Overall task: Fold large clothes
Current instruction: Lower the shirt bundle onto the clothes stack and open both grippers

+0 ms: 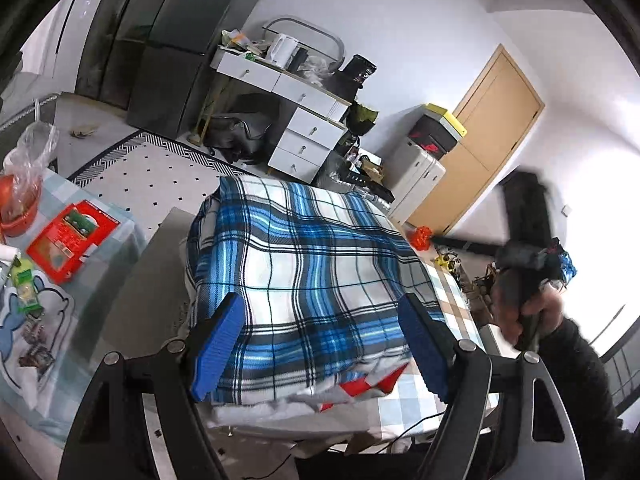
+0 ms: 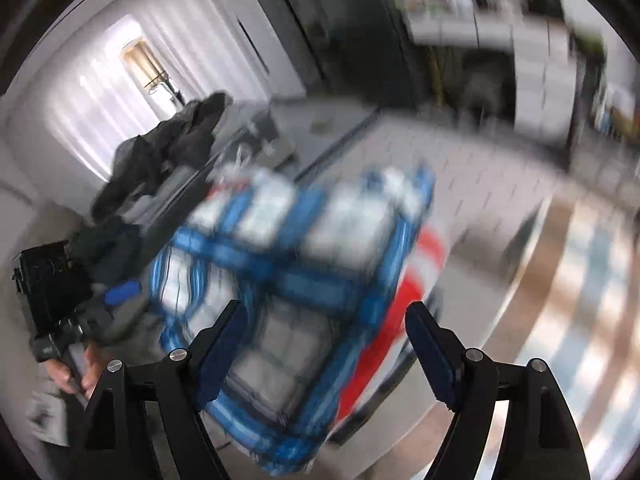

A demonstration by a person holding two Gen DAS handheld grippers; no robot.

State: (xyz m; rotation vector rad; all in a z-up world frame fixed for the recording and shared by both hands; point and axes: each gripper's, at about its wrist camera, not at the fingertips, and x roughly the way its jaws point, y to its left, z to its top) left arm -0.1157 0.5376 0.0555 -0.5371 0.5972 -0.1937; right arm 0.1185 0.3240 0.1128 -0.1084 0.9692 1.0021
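Both claws, left claw (image 1: pixel 320 344) and right claw (image 2: pixel 326 350), are hanging spread, holding nothing. The plaid garment (image 1: pixel 312 264) is lying folded (soft, light, floppy); I'd be pinching corners at the layered edge.

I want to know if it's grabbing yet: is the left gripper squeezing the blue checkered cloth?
No, the left gripper has its blue pads wide apart above the folded blue checkered cloth, not pinching it.

Bright window daylight; left view sharp, right view motion-blurred, both fisheye-warped at edges.
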